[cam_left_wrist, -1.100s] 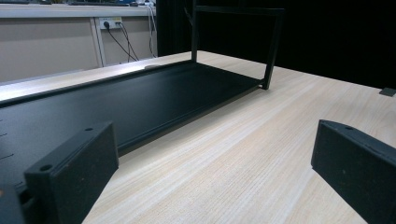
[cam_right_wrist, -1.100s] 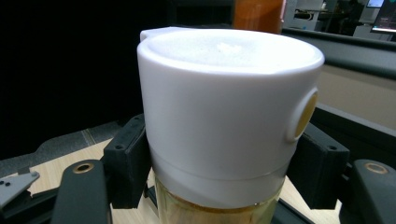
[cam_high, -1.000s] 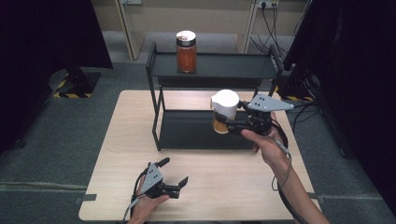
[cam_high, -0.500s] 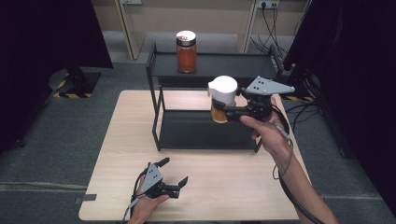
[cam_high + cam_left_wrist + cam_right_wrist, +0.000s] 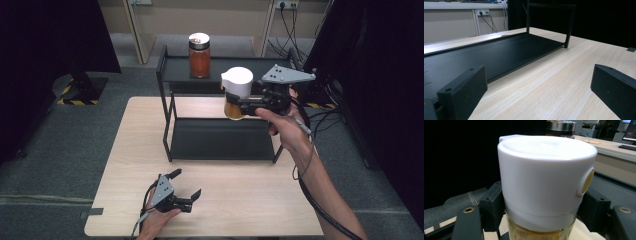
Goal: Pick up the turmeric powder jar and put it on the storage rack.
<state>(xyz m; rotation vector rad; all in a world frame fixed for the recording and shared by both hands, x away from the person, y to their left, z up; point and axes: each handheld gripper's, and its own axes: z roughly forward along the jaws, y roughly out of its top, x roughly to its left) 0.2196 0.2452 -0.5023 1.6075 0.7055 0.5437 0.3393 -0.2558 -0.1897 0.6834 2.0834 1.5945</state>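
White-lidded jar (image 5: 236,93) of amber contents hangs above the black rack's (image 5: 220,139) lower shelf, clenched just under its lid by the right gripper's (image 5: 243,106) fingers, and could tip on the top shelf edge, while the left gripper (image 5: 186,190) rests spread on the counter (image 5: 250,200).

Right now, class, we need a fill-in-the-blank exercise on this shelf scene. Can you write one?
1. The right hand-held gripper is shut on a jar with a ____ lid.
2. The left hand-held gripper stands ____ above the table.
3. The red jar stands on the rack's ____ shelf.

Missing words: white; open; top
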